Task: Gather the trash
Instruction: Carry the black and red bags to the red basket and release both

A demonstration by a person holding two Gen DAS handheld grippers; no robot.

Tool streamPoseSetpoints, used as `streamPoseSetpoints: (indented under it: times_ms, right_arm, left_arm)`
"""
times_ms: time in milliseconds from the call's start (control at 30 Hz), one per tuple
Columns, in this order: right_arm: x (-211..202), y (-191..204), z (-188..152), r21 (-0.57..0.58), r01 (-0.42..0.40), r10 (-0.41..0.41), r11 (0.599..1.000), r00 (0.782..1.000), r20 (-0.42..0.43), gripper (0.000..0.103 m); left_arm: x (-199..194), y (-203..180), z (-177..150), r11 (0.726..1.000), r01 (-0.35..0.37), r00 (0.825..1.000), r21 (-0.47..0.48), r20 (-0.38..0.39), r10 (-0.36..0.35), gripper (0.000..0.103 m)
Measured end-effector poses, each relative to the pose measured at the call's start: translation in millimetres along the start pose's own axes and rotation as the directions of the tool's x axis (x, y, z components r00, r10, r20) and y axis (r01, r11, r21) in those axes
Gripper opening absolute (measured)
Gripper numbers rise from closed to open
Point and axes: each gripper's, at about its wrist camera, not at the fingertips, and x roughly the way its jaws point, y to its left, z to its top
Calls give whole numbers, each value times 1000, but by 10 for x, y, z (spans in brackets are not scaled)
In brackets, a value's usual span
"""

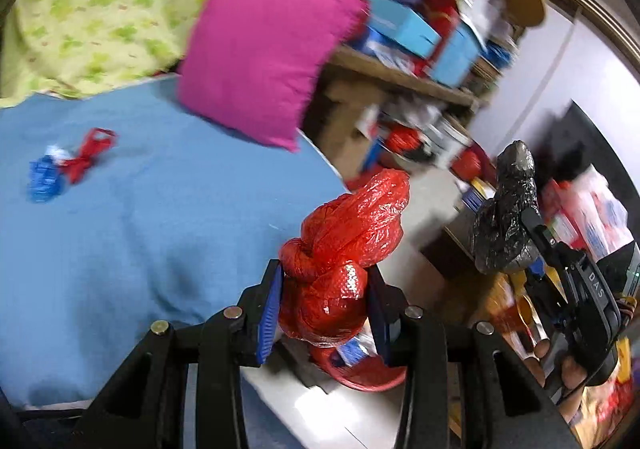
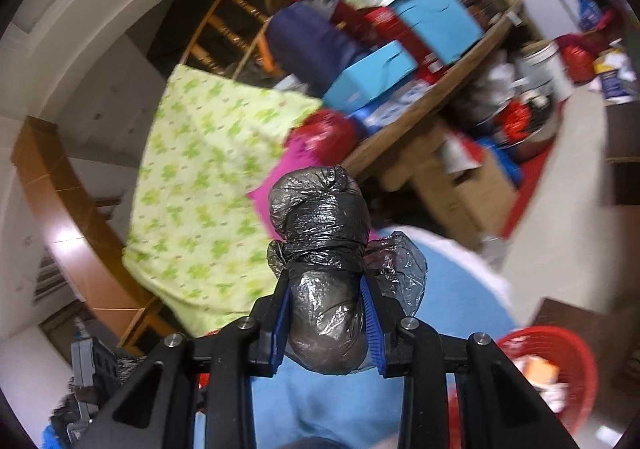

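A knotted red plastic bag, crinkled and glossy, is held upright between blue pads, its bulging top leaning to the right above the knot. A tied black plastic bag, wound tight at the middle with a thin grey flap loose on its right, is gripped likewise; in the left wrist view it is seen standing upright. On the blue bedcover a small crumpled blue wrapper and a twisted red scrap are left lying, touching each other. A red basket, with some scraps inside, is seen low down beside the bed.
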Motion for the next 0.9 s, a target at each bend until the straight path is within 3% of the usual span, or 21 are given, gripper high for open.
streamPoseSetpoints:
  times_ms: [167,333,567,900]
  right_arm:
    - [-181,-348,-53,32,102,-101,994,995,-19,35]
    - [-70,-667,-165,75,169,-161,983,982,-99,35]
    - [74,-1187,-452,180,263,-226,948,953,-200,35]
    - [41,-1580,-629,212,339,-285,917,925,-250,35]
  left_arm:
    - [472,-329,-129,995,61,992,78,-116,-52,41]
    - [903,-531,-243,989,68,977,132,-209,-39,41]
    - [1567,-657,-387,988,80,938,134,-346,-29,41]
    - [2045,-804,-493,984,90,904,152,-426,-17,42]
